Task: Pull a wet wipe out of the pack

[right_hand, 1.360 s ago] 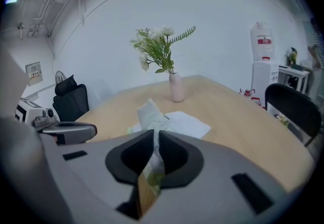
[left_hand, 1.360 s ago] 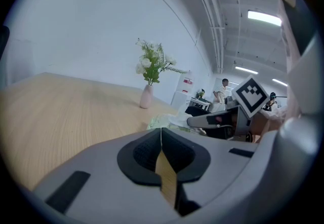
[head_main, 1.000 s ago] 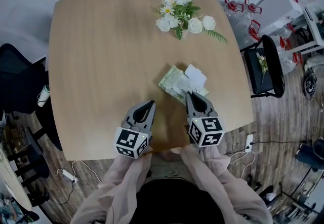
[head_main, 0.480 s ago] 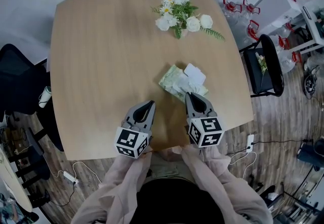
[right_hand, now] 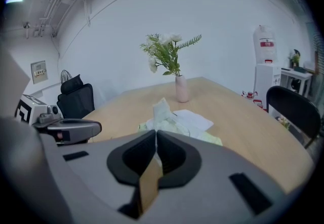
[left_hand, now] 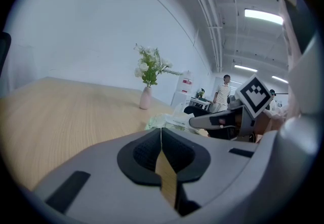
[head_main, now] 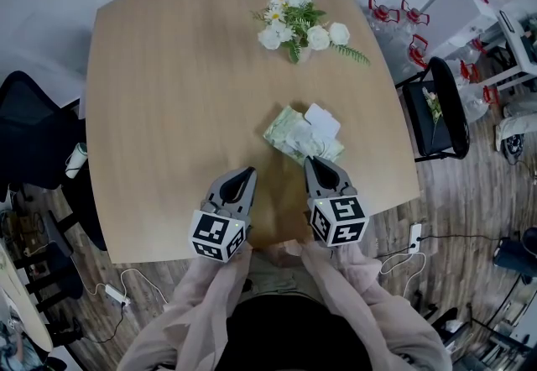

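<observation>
R tool (right_hand: 156, 134), wipe (right_hand: 161, 109) nearer tbl (head_main: 159, 235) edge

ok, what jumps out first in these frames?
The right gripper, jaws shut on the wet wipe sticking up from the opened pack, right of the middle of the table. Behind it, a vase of white flowers stands at the far edge. The left gripper hovers shut and empty near the front edge.

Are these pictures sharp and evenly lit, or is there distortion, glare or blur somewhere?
Head view: even light, sharp across the table. Left gripper view: strong fisheye curve, black corners, and the ceiling lamp is blown out white. Right gripper view: same curve and dark rim, with the wet wipe a little soft.
</observation>
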`<move>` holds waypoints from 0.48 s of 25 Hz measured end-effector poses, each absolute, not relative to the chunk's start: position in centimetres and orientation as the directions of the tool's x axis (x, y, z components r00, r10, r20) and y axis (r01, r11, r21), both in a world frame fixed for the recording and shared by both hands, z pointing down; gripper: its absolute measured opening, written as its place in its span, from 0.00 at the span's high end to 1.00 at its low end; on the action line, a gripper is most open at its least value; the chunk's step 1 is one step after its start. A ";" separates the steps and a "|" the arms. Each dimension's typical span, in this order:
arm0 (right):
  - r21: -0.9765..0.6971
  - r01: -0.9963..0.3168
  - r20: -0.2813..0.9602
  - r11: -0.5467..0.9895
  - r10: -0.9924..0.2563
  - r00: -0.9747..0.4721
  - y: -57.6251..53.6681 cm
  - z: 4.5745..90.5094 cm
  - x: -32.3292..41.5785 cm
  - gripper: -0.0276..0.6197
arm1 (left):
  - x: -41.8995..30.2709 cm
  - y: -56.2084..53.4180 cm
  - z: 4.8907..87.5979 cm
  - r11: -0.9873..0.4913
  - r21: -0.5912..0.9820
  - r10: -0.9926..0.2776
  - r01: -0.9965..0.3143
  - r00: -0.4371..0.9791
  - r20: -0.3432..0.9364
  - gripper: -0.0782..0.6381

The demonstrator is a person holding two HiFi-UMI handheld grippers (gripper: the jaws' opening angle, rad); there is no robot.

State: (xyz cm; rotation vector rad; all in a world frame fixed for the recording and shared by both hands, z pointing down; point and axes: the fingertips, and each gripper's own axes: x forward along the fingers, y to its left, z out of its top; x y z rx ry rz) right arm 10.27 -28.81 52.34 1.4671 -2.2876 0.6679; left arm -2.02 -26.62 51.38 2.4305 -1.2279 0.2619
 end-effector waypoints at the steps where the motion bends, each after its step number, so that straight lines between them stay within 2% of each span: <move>1: -0.203 -0.911 0.519 0.358 -0.750 -0.410 -28.7 52.4 10.2 0.93 | -2.0 -26.5 51.4 -0.532 0.268 -0.728 -0.803 0.596 0.340 0.87; 12: -0.205 -0.908 0.518 0.365 -0.747 -0.417 -27.4 52.3 9.8 0.93 | -2.4 -25.7 51.1 -0.533 0.259 -0.730 -0.806 0.593 0.341 0.87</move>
